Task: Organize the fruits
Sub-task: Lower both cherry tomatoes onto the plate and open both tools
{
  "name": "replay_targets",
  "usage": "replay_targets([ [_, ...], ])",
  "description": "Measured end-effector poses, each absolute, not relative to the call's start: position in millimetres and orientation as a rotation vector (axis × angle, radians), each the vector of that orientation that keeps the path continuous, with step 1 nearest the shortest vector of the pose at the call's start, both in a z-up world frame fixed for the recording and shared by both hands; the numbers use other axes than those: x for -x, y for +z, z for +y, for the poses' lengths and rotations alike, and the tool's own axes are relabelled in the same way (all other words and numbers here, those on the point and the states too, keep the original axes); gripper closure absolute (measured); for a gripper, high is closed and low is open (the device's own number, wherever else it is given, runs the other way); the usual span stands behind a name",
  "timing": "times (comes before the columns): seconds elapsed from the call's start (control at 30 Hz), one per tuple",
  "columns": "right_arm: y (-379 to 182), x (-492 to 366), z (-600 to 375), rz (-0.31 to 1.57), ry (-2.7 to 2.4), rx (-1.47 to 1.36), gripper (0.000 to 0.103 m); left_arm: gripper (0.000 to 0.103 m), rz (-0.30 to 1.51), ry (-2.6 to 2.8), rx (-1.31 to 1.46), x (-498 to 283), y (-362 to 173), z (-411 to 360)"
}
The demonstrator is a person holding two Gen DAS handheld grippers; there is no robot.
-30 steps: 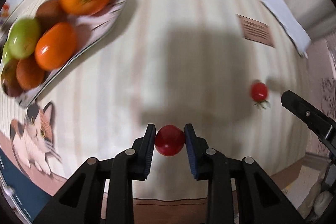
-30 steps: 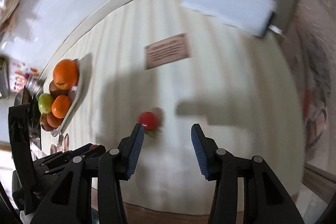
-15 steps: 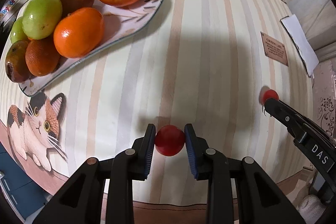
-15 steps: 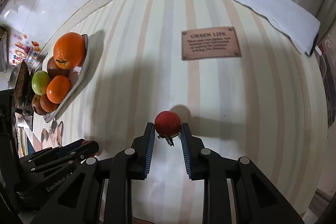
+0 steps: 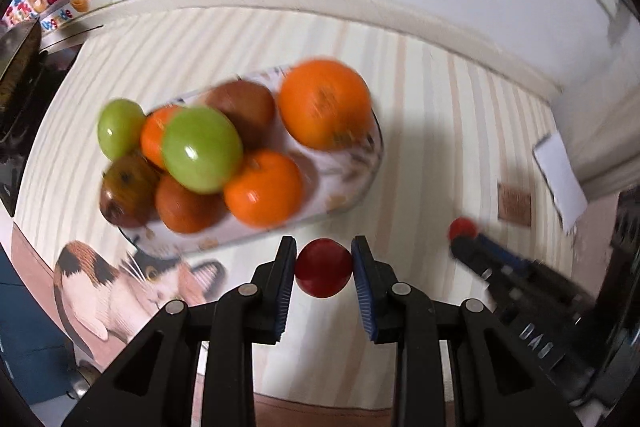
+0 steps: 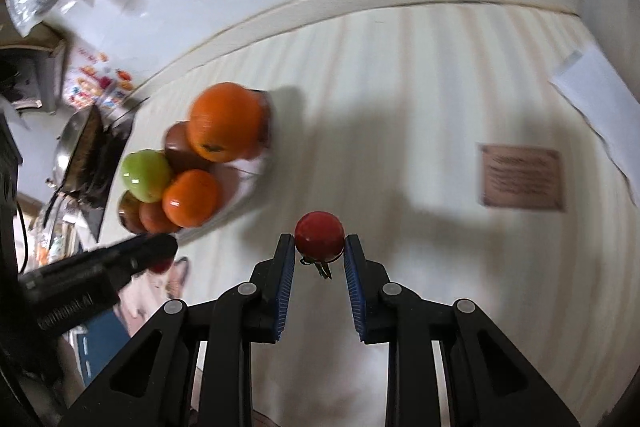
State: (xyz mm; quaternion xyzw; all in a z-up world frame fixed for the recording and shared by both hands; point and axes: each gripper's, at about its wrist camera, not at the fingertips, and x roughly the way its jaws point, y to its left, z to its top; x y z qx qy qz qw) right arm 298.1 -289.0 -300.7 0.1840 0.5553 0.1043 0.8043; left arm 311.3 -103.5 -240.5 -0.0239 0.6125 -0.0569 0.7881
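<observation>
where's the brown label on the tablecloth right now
In the right wrist view the brown label lies flat at the right, below the white paper, right of the tomato held in the right claw.

The plate [image 5: 362,187] sat on the striped cloth [image 5: 440,115], fruit [image 5: 256,147] piled on it. Just before its near rim, the left gripper [image 5: 323,267] held one tomato [image 5: 323,267]. To the right, the right gripper [image 6: 319,255] held another tomato [image 6: 319,235]; further right lay a label [image 6: 522,177].
</observation>
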Motion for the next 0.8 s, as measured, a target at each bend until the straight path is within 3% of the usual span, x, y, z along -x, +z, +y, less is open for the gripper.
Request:
replay_targets([
  [0.43, -326, -354, -221, 1.191, 0.426, -0.395, 0.075, 0.077, 1.426, -0.127, 0.08, -393, -261, -97],
  [0.47, -330, -356, -221, 1.201, 0.423, -0.396, 0.073, 0.076, 1.436, -0.114, 0.077, -395, -264, -97],
  [0.53, -335, -360, -222, 1.213, 0.42, -0.406, 0.052, 0.075, 1.449, -0.108, 0.067, -396, -267, -98],
  [0.6, -332, -361, -226, 1.205, 0.394, -0.415, 0.036, 0.063, 1.443, -0.11, 0.077, -395, -266, -98],
  [0.67, -329, -361, -232, 1.197, 0.387, -0.434, 0.034, 0.048, 1.431, -0.111, 0.084, -393, -262, -97],
  [0.8, -321, -358, -241, 1.199, 0.367, -0.437, 0.032, 0.031, 1.401, -0.115, 0.116, -387, -250, -92],
])
